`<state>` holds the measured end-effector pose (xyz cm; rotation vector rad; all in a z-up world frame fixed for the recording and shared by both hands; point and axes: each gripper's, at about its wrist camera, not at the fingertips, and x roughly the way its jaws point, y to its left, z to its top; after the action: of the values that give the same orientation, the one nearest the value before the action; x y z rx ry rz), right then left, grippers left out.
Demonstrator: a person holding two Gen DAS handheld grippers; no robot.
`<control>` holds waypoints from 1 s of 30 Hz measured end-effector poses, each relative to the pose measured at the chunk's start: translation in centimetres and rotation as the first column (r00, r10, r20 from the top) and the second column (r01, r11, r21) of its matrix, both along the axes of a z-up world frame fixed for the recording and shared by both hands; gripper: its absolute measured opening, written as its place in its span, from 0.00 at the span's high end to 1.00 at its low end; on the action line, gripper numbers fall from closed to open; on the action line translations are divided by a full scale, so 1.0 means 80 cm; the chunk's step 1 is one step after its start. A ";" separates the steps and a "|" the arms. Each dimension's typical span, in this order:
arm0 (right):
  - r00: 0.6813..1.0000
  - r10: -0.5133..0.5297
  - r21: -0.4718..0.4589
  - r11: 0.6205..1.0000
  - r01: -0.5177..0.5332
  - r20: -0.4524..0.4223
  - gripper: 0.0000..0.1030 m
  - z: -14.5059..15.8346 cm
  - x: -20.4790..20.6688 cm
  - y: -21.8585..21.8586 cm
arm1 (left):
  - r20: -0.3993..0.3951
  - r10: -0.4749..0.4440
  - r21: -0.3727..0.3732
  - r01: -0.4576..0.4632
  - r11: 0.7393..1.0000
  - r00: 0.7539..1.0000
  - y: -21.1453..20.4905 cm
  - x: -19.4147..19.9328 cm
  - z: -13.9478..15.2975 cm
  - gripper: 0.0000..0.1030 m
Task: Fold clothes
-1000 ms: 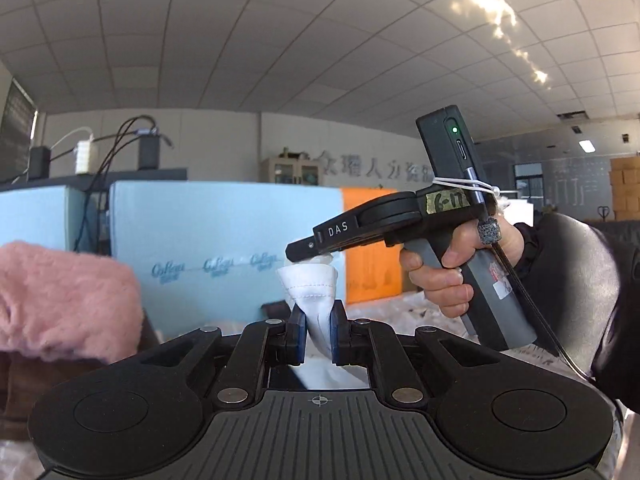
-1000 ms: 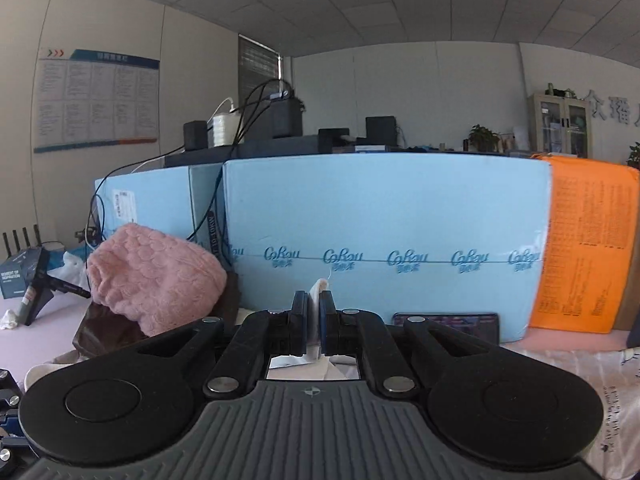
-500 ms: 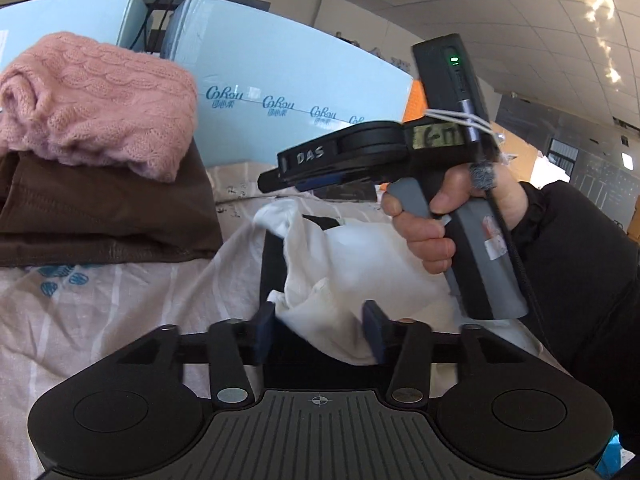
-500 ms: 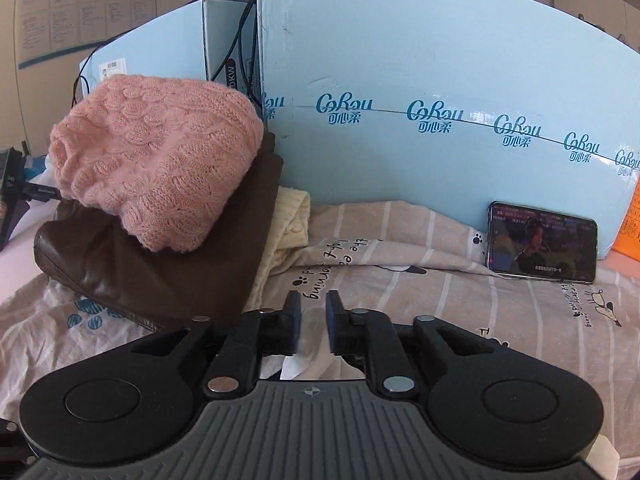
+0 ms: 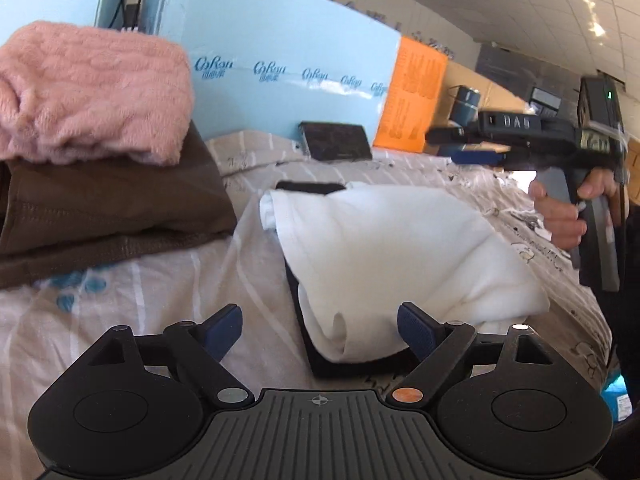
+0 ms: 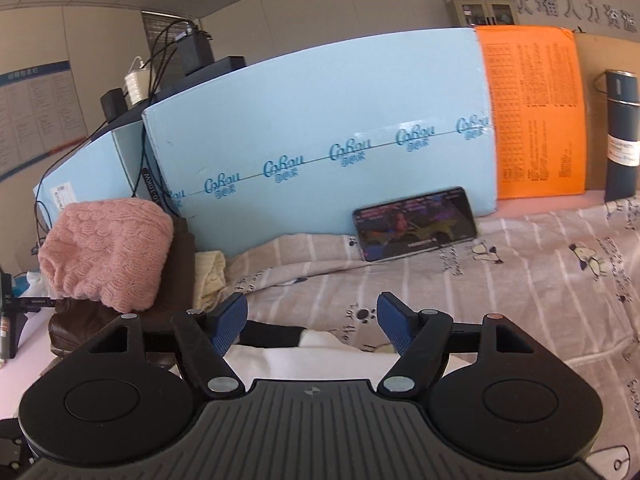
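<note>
A folded white garment lies on a black board on the striped bedsheet. My left gripper is open and empty, its fingertips either side of the garment's near edge. My right gripper is open and empty, just above the garment's far edge; it also shows in the left wrist view, held up at the right, clear of the cloth.
A pink knit sweater sits on folded brown clothes at the left. A phone leans on the blue foam panels. An orange sheet and a dark flask stand at the right.
Both grippers held the white garment up, shut on it; they lowered it onto the board, opened and let go. The right gripper has drawn off to the right.
</note>
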<state>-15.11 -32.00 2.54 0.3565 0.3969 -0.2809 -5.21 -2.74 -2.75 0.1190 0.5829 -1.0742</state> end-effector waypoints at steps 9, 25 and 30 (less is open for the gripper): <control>0.974 -0.187 0.247 0.957 0.151 0.128 0.27 -0.065 -0.084 -0.045 | 0.092 -0.047 0.033 0.044 0.998 0.995 -0.092 0.083 0.030 0.17; 0.963 -0.247 0.454 0.874 0.173 0.108 0.27 -0.096 -0.091 -0.085 | 0.160 -0.041 0.169 0.013 0.986 0.986 -0.155 0.110 0.002 0.86; 0.962 -0.256 0.464 0.867 0.184 0.098 0.27 -0.096 -0.090 -0.087 | 0.184 0.047 0.088 -0.064 0.994 0.982 -0.131 0.109 0.019 0.32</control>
<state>-22.31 -38.98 -5.17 0.8824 0.2609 -0.3821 3.54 -13.21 -1.25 0.2784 0.4694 -0.9704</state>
